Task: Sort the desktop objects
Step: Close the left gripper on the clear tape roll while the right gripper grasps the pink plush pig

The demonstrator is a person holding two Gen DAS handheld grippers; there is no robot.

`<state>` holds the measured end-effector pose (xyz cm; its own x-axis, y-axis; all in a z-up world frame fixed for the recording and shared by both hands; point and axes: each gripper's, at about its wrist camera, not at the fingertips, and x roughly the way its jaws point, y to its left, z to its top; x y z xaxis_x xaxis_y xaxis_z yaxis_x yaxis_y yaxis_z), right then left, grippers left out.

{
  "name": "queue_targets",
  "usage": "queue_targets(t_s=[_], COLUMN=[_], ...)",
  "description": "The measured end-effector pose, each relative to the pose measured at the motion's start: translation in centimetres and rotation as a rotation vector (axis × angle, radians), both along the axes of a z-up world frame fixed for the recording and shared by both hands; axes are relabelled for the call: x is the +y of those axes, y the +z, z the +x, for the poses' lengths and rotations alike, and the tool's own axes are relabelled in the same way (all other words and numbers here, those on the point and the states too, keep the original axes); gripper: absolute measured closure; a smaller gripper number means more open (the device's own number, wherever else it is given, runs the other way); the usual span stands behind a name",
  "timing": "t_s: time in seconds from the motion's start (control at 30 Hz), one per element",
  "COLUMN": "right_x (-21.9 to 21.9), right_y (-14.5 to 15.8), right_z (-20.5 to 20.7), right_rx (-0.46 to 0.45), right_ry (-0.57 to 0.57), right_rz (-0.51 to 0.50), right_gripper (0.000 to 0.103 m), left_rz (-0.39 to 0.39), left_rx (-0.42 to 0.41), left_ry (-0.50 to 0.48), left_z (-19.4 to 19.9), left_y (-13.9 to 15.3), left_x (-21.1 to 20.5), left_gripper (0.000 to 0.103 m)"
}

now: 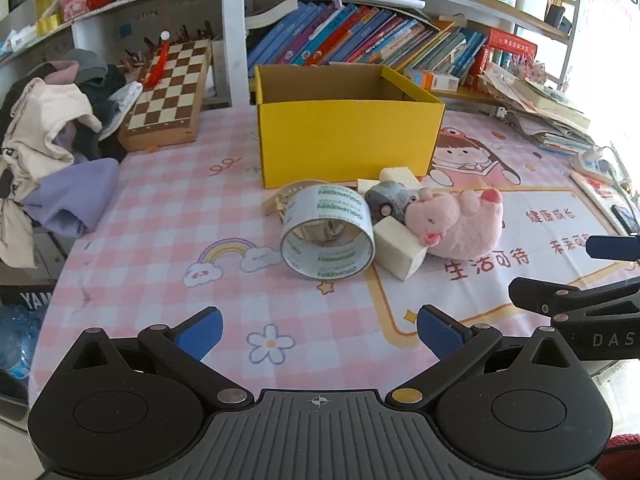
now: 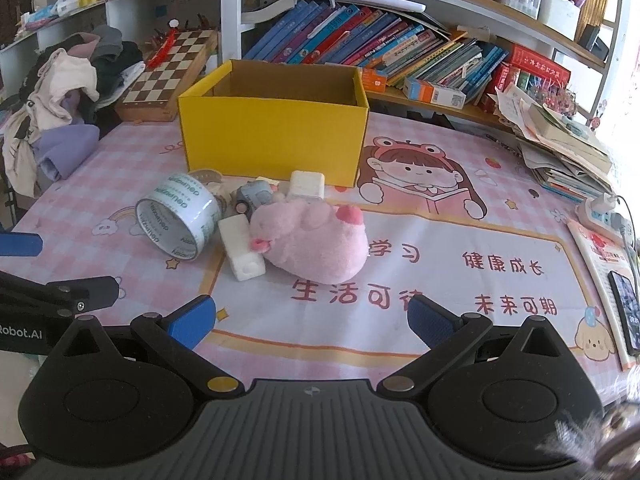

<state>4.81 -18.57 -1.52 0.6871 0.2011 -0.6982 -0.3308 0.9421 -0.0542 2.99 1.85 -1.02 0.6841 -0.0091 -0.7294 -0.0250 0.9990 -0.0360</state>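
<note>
Side-by-side wrist views; shared yellow box [image 1: 344, 136]

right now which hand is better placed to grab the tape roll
Left, I'd say. The tape roll lies almost straight ahead of the open left tool. From the open right tool it sits off to the left, with the pink plush more directly ahead.
</note>
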Motion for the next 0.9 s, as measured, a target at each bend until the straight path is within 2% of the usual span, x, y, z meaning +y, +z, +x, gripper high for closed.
queue_targets(t_s=[0.57,0.9], right_x=[-0.2,-0.5], right_y=[-1.0,-1.9], right_z=[6.0,9.9], right_rx=[0.06,0.106], right_ry=[0.043,0.087], right_rz=[-0.015,-0.022], right_gripper=[0.0,0.002], left_rz=[-0.027,-0.027], left_rx=[0.049,0.018], left_ry=[0.035,0.056], left_z=[4.4,7.0], left_y=[-1.2,-1.4], left_x=[-0.5,-1.2], left_gripper=[0.0,0.0])
